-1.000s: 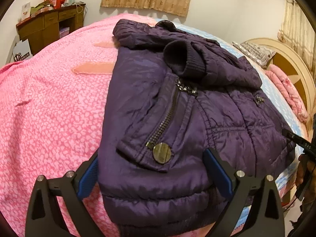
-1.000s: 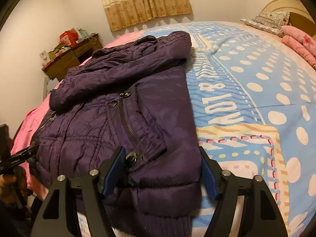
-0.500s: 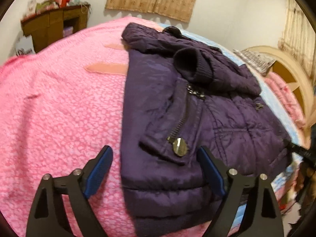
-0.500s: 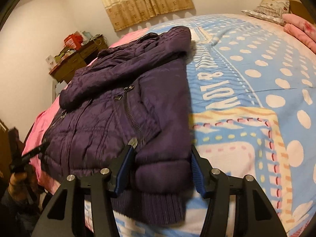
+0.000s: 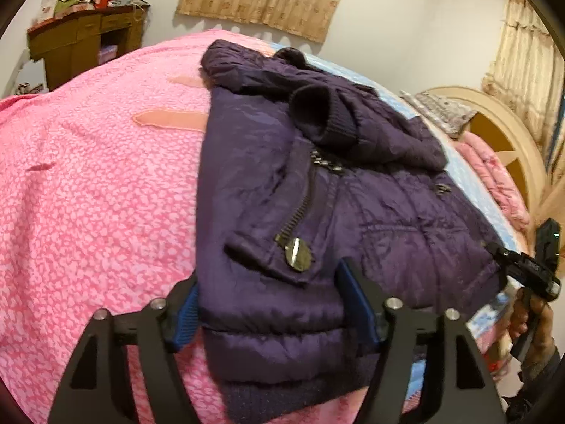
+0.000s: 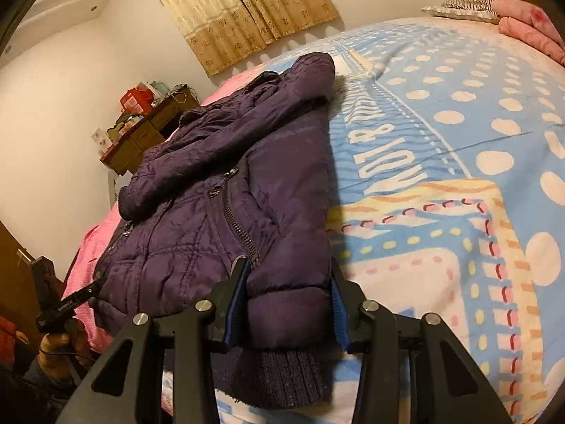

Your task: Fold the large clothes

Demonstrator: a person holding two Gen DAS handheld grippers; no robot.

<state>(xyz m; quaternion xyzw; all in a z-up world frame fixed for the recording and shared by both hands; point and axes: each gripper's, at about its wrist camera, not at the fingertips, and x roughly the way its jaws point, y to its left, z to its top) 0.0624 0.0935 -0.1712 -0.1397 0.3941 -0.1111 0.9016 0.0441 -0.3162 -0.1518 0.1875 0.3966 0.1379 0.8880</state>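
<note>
Purple puffy jacket (image 5: 317, 212), soft and slippery-looking, lies on the bed (image 5: 88, 194), its hem corners bracketed by left gripper (image 5: 268, 304) and right gripper (image 6: 287, 304), grip unconfirmed.

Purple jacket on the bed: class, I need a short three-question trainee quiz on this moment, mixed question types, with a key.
1. True or false: both sleeves of the purple jacket are folded across its front.
2. Which part of the jacket do the left tool and right tool both straddle? A collar, B bottom hem, C sleeve cuff.
3. Fill in: under the jacket's right half lies a blue ____ blanket.

Key: 1 true; 2 B; 3 polka-dot.
</note>
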